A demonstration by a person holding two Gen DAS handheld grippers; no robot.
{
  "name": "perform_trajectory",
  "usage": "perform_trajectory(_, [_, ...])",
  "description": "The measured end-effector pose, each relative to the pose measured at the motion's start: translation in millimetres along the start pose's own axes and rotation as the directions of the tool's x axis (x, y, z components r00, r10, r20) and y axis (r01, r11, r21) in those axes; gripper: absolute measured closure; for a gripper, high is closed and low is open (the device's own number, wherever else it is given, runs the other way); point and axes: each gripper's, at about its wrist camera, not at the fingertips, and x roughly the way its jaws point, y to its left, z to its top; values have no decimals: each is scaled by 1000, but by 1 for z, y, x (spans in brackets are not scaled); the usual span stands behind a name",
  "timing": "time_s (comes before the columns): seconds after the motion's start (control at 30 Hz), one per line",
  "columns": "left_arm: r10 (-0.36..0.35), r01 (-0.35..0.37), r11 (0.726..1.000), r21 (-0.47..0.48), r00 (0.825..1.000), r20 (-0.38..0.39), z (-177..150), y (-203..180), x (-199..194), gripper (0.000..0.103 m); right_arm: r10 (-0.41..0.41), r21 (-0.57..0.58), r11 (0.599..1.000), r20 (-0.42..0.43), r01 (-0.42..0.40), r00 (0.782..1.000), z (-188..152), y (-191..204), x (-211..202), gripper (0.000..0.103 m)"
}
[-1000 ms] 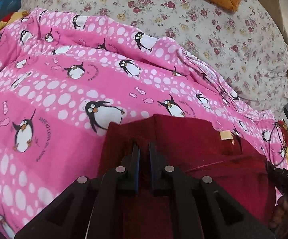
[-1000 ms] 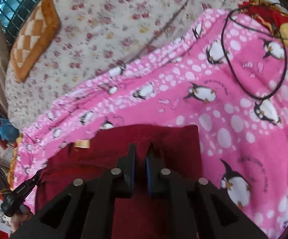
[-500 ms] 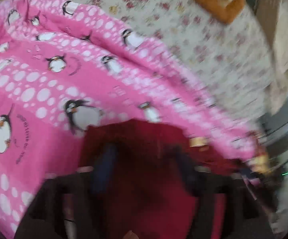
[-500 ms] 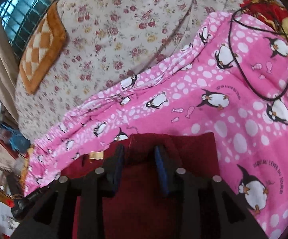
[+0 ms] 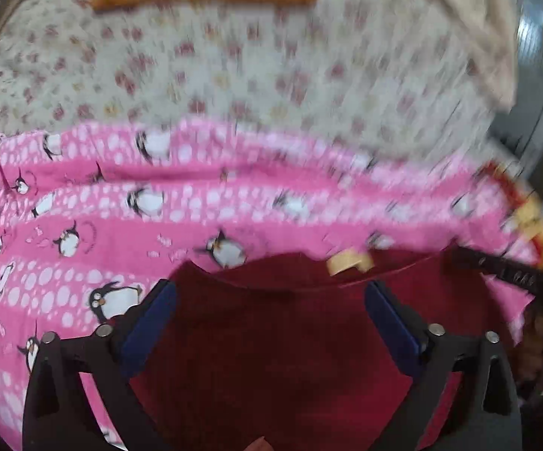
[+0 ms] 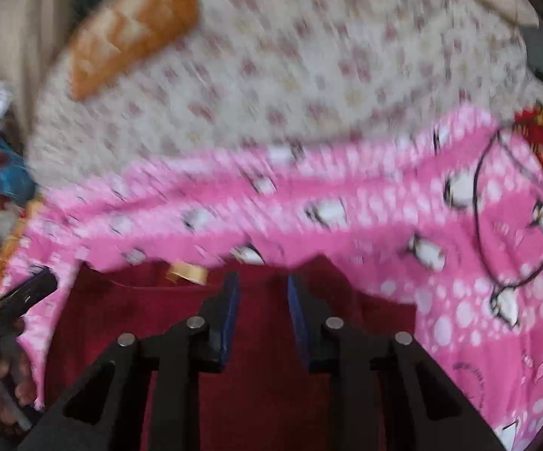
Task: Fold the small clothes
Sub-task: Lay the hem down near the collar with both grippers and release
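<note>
Dark red garment lying on a pink penguin blanket, both hand-held grippers parted above it.

A floral bedspread point(image 5: 271, 86) covers the bed, with the pink penguin blanket point(image 5: 83, 233) spread over its near part. The dark red garment point(image 5: 271, 357) lies on that blanket, a small tan label point(image 5: 350, 261) at its far edge. The left hand-held gripper point(image 5: 271, 297) spreads wide over the cloth, gripping nothing. The right hand-held gripper point(image 6: 262, 289) has a narrower gap, also empty. A black cord point(image 6: 515, 218) loops on the blanket at right.
</note>
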Motion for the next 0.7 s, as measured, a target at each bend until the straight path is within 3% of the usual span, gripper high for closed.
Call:
perform_trajectory(0.07, [106, -107, 994, -20, 992, -73, 0, 14, 33, 26, -39, 22, 999, -76, 41, 996, 4, -10, 28, 76])
perform_trajectory(0.1, [155, -160, 986, -38, 981, -117, -5, 28, 52, 26, -67, 29, 997, -116, 71, 991, 5, -20, 44, 85])
perform_trajectory(0.13, [139, -152, 985, -78, 978, -152, -9, 41, 63, 24, -70, 36, 997, -134, 75, 988, 4, -26, 53, 96])
perform_trajectory(0.17, [75, -99, 982, -160, 986, -149, -8, 54, 66, 22, -56, 52, 997, -142, 64, 988, 4, -33, 61, 96])
perform_trajectory(0.2, [74, -99, 978, -185, 987, -141, -4, 58, 65, 22, -23, 84, 996, -140, 35, 990, 5, -40, 64, 97])
perform_trajectory(0.4, [80, -105, 979, -177, 987, -141, -4, 53, 74, 21, -44, 41, 998, -132, 50, 990, -1, -34, 67, 97])
perform_trajectory(0.57, [19, -45, 980, -193, 991, -135, -4, 58, 71, 20, -15, 26, 999, -133, 19, 991, 1, -30, 65, 84])
perform_trajectory(0.63, [9, -29, 978, -208, 995, -96, -9, 59, 50, 25, -16, 24, 1000, -90, 19, 996, 1, -27, 54, 84])
perform_trajectory(0.7, [27, -33, 979, -199, 999, -31, -12, 53, 30, 40, -11, 16, 1000, -18, 12, 1000, 1, -17, 33, 84])
